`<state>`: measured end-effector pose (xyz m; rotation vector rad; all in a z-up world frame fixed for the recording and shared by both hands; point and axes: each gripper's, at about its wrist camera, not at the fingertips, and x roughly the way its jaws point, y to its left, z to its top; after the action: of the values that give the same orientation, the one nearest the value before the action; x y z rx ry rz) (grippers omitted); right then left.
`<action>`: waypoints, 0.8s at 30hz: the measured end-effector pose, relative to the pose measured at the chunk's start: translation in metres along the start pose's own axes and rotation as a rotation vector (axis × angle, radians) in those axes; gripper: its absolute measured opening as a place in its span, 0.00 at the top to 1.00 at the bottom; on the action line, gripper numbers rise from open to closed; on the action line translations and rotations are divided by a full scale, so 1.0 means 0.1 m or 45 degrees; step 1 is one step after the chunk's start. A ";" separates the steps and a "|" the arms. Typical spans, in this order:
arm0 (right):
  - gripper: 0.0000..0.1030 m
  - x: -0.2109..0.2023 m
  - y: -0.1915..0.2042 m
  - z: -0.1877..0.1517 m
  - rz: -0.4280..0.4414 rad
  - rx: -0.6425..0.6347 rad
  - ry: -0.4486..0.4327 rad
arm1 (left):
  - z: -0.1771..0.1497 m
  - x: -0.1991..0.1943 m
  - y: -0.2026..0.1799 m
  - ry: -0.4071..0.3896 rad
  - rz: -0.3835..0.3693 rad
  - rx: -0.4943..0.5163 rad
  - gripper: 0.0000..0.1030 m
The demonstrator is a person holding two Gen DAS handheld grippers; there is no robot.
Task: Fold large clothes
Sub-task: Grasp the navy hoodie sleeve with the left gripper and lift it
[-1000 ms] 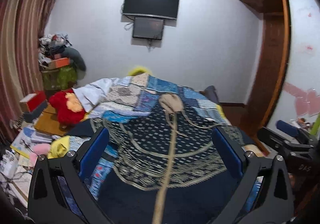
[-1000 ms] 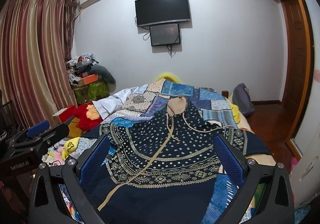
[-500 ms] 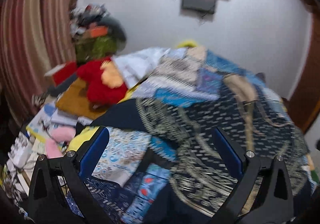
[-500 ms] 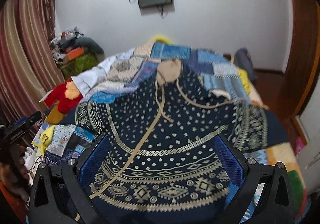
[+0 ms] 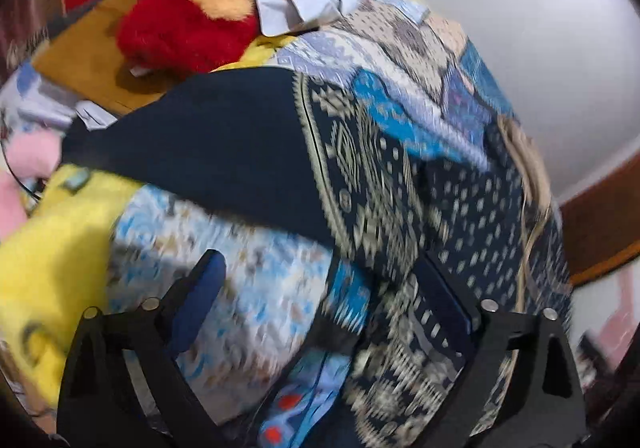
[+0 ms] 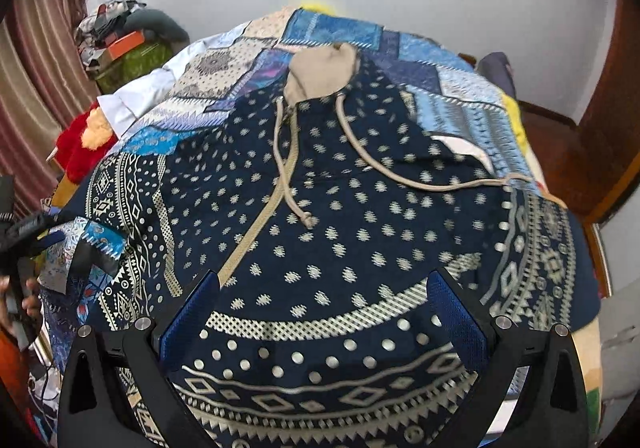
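The navy hooded garment with cream geometric print (image 6: 340, 232) lies spread on the patchwork-covered bed (image 6: 460, 96). The left gripper (image 5: 320, 300), jaws wide but closing on nothing yet, should be set squarely over the plain navy sleeve (image 5: 208, 144). The right gripper (image 6: 320, 300), jaws spread and empty, should be lowered onto the hem.

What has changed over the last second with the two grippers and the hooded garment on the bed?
Both grippers dropped closer to the hooded garment and tilted down. The left gripper swung to its dark sleeve near the red plush toy; its jaws are closing, gripping nothing. The right gripper stayed open over the hem. The garment lies spread as before, untouched.
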<state>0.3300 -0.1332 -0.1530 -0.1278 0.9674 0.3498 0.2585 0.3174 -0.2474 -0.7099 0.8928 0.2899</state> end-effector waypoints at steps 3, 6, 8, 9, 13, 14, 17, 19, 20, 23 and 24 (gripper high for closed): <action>0.00 0.08 0.08 0.02 0.013 -0.028 0.012 | 0.17 0.15 0.01 0.024 -0.039 -0.028 0.08; 0.00 0.09 0.17 0.01 0.025 -0.056 0.014 | 0.33 0.25 0.02 -0.005 -0.019 -0.046 0.09; 0.00 0.04 0.20 -0.01 0.028 -0.070 -0.005 | 0.42 0.27 0.01 -0.040 0.042 -0.055 0.30; 0.00 0.01 0.21 -0.02 0.031 -0.078 -0.016 | 0.46 0.28 -0.02 -0.061 0.106 -0.041 0.41; 0.00 -0.18 0.24 -0.07 0.021 -0.123 -0.065 | 0.59 0.22 -0.18 -0.120 0.342 0.068 0.93; 0.00 -0.23 0.23 -0.08 0.010 -0.129 -0.078 | 0.61 0.17 -0.26 -0.142 0.366 0.097 0.94; 0.00 -0.38 0.17 -0.11 -0.025 -0.137 -0.120 | 0.64 -0.03 -0.60 -0.247 0.377 0.212 0.94; 0.00 -0.47 0.12 -0.12 -0.049 -0.134 -0.143 | 0.60 -0.18 -0.92 -0.320 0.361 0.318 0.94; 0.00 -0.50 0.10 -0.13 -0.061 -0.130 -0.151 | 0.57 -0.22 -1.06 -0.339 0.342 0.362 0.95; 0.00 -0.62 0.02 -0.15 -0.073 -0.114 -0.172 | 0.44 -0.22 -1.57 -0.362 0.227 0.518 0.95; 0.00 -0.66 0.00 -0.15 -0.077 -0.109 -0.177 | 0.36 -0.19 -1.74 -0.354 0.192 0.574 0.95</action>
<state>0.2840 -0.1525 -0.1078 -0.2074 0.8098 0.3402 0.3571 0.2142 -0.1405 -0.1783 0.7114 0.2993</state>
